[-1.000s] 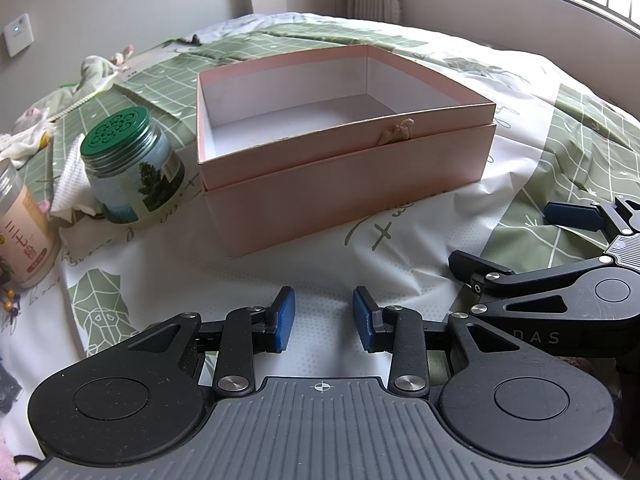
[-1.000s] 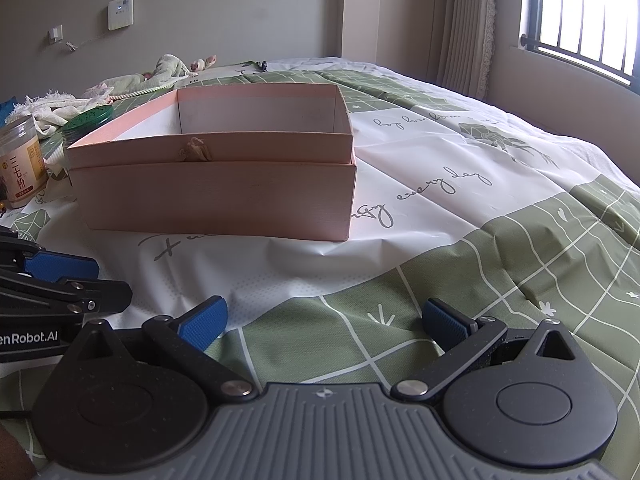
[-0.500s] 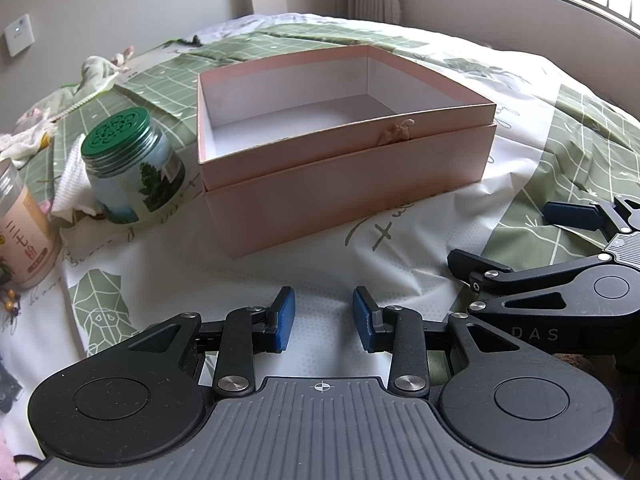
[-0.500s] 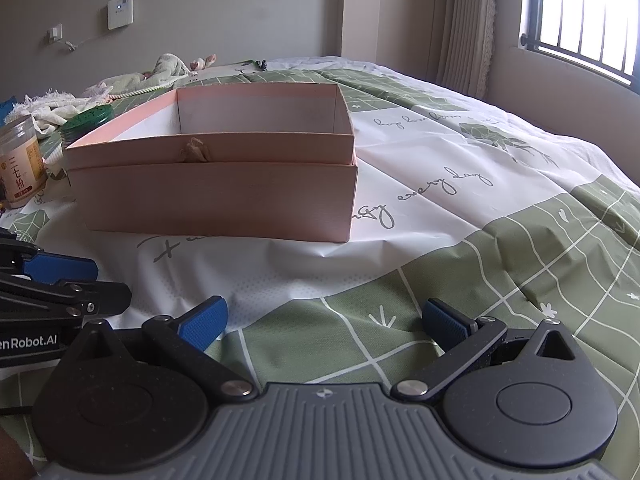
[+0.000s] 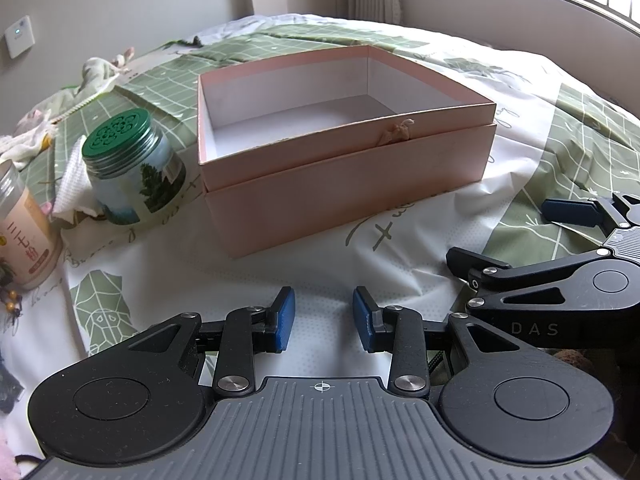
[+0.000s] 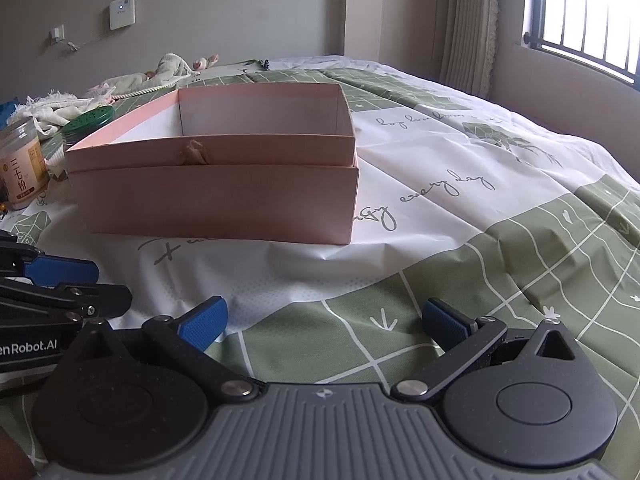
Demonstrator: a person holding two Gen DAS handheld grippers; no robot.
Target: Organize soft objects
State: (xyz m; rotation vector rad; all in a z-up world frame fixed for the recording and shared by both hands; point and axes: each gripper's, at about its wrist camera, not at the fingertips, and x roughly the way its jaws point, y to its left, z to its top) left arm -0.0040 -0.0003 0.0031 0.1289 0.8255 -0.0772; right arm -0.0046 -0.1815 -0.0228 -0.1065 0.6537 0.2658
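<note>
Two grippers wait low over the bedspread [image 6: 520,184], and neither holds anything: the left gripper [image 5: 323,318] has its blue pads set a little apart with only cloth showing between them, while the right gripper [image 6: 324,322] stands spread wide over the green-checked patch. Ahead of both sits the pink box [image 5: 344,184], open-topped and bare inside, nested in what looks like its own lid, with a small ribbon knot [image 5: 396,133] on the near wall. The soft objects [image 6: 132,80] lie well apart from the grippers, in a crumpled heap of pale cloth and cord beyond the box's far left corner. The step in hand appears to be the first reach, so a good start would send the left gripper round the left side of the box, past the green-lidded jar [image 5: 128,168] and the tan-labelled jar [image 5: 24,232], opening wider before it pinches a bunched fold, not a loose edge. Brushing either jar is the likely slip. Readable writing: "DAS" on the right gripper's housing, "enRobot.AI" on the left one's, script reading "every day" on the bedspread, and Chinese characters on the tan jar, too small to make out surely.
</note>
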